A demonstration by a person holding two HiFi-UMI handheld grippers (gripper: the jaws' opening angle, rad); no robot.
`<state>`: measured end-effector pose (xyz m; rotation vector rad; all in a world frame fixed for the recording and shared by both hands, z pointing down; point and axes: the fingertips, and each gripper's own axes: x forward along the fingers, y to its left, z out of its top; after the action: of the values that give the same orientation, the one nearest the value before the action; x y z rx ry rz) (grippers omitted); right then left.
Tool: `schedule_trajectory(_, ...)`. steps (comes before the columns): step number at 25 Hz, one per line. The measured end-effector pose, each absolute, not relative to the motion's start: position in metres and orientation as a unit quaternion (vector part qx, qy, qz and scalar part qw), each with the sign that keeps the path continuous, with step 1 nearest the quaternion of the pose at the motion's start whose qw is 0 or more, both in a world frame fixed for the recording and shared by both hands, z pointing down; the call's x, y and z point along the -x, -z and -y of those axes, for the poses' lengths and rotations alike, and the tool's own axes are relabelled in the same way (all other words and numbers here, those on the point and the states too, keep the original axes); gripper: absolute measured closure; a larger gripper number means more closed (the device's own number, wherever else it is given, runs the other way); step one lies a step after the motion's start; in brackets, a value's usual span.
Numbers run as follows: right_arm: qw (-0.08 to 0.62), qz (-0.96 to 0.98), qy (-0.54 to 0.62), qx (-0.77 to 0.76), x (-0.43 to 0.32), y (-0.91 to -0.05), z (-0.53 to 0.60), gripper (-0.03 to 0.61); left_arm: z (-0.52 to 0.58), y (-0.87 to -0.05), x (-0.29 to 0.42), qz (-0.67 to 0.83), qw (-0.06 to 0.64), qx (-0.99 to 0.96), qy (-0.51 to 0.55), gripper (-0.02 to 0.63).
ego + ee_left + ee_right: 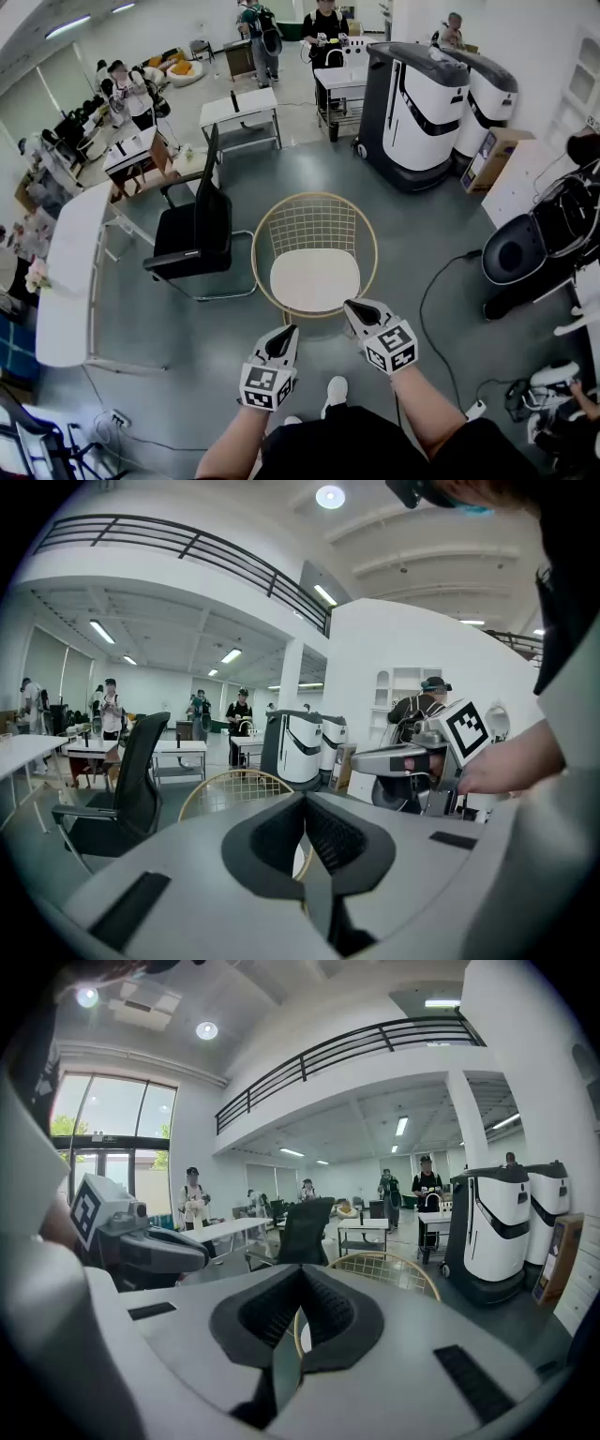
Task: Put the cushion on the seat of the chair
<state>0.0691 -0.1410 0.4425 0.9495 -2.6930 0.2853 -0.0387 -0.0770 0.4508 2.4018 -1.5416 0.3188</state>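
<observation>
one cushion (315,279) just beyond both tools (284,331) (353,309)

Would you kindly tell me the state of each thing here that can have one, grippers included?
cushion: lying flat on the wire chair's seat.
wire chair: upright, seat covered by the cushion.
office chair: upright, unoccupied.
left gripper: jaws together, holding nothing.
right gripper: jaws together, holding nothing.

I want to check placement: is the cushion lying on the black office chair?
No, the cushion lies on the seat of the wire chair; the black chair beside it has none.
</observation>
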Motion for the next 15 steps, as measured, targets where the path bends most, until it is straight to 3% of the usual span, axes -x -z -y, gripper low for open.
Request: schedule_trajectory(15,0.132,0.923,-0.089,-0.350,-0.046,-0.417,-0.046,0.566,-0.096,-0.437,0.074,0.518,0.136,-0.839,-0.101,0.597)
